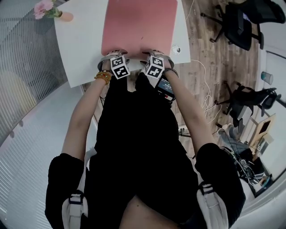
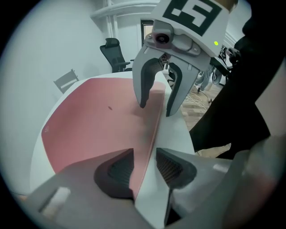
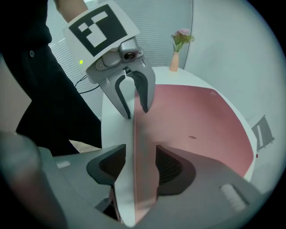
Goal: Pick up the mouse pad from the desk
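Note:
A pink mouse pad (image 1: 138, 27) lies flat on the white desk (image 1: 80, 49). Both grippers point steeply down at its near edge, side by side. In the left gripper view my left gripper (image 2: 143, 167) stands open, and the pad's (image 2: 94, 129) near edge and the desk rim run up between its jaws with a gap on each side. My right gripper (image 3: 139, 166) is open too and straddles the same edge of the pad (image 3: 192, 120). Each gripper shows in the other's view, right gripper (image 2: 156, 109) and left gripper (image 3: 136, 112), both with spread jaws over the edge. Marker cubes hide the fingertips in the head view.
A vase of pink flowers (image 1: 49, 10) stands at the desk's far left corner. A small round object (image 1: 176, 48) sits right of the pad. Office chairs (image 1: 241, 22) and loose cables (image 1: 208, 96) are on the wooden floor to the right. My body stands close against the desk's near edge.

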### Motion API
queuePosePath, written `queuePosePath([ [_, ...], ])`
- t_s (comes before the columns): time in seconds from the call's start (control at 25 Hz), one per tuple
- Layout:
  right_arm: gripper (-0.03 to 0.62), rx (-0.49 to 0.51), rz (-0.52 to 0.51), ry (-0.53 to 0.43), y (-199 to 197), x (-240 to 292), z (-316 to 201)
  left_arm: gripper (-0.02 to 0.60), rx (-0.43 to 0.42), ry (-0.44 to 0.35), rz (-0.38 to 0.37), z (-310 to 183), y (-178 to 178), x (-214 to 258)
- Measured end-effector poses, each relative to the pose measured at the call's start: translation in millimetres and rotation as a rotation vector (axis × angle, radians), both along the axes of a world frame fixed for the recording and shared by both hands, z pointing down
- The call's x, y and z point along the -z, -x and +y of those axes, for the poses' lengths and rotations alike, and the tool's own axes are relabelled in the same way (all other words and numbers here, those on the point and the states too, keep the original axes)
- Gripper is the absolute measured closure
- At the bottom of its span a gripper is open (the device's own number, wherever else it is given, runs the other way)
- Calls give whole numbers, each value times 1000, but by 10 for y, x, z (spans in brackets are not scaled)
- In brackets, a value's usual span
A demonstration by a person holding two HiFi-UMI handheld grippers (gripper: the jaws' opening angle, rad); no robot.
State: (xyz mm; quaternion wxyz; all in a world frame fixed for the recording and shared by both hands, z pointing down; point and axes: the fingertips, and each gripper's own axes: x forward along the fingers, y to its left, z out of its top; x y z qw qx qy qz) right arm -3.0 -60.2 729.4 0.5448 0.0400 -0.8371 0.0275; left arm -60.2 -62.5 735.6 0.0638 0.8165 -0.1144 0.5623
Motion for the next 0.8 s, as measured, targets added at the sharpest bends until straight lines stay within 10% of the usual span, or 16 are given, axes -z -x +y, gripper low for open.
queuePosePath([
  [0.48, 439, -12, 25, -36, -8, -101, -32, 448, 111, 24, 23, -96, -27, 20],
  [0.8, 513, -91, 13, 2, 12, -98, -80, 436, 7, 2, 25, -4, -135, 69],
])
